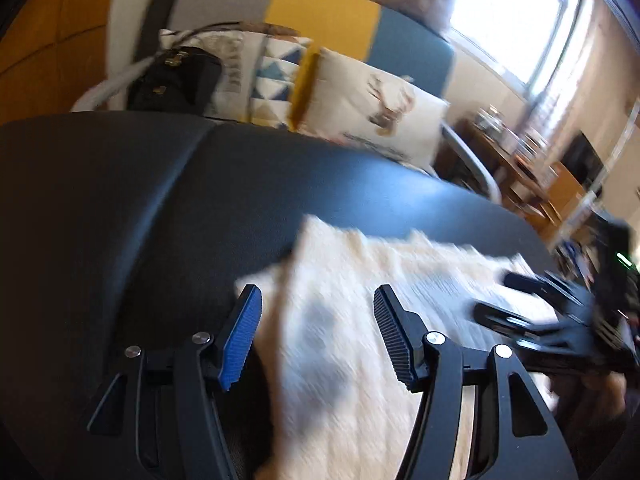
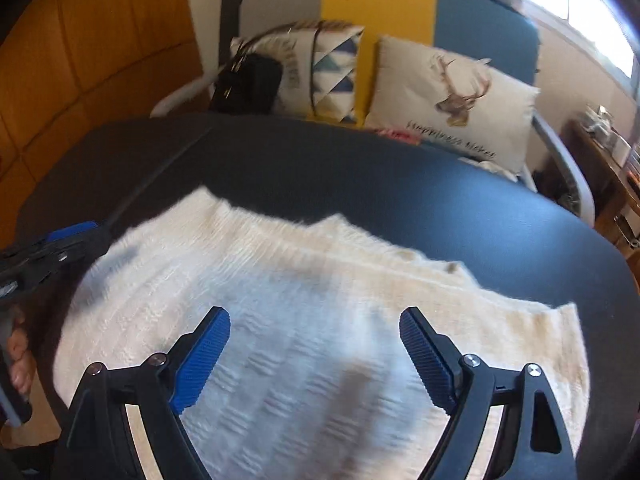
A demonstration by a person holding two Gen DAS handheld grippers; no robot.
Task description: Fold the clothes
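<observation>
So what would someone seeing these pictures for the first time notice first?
Probably the cream ribbed knit garment spread over the near part of the black tabletop, with the right gripper above it, jaws open and empty. Behind the table, a white cushion printed with a deer head leans on a grey, yellow and blue chair back.

Left gripper (image 1: 318, 294): black plastic frame, two curved arms either side, each with triangular cut-outs. Silver round screw heads at the linkage pivots, two per side. One ribbed pad (image 1: 240, 340) blue, the opposite pad black-looking in shade.

Right gripper (image 2: 314, 320): same build, black frame, silver pivot screws, triangular cut-outs. Both ribbed pads blue, one brighter, one dark blue.

In the right wrist view, fingers (image 2: 18, 364) of a hand show at the left edge, wrapped round a black handle; sleeve not discernible.
</observation>
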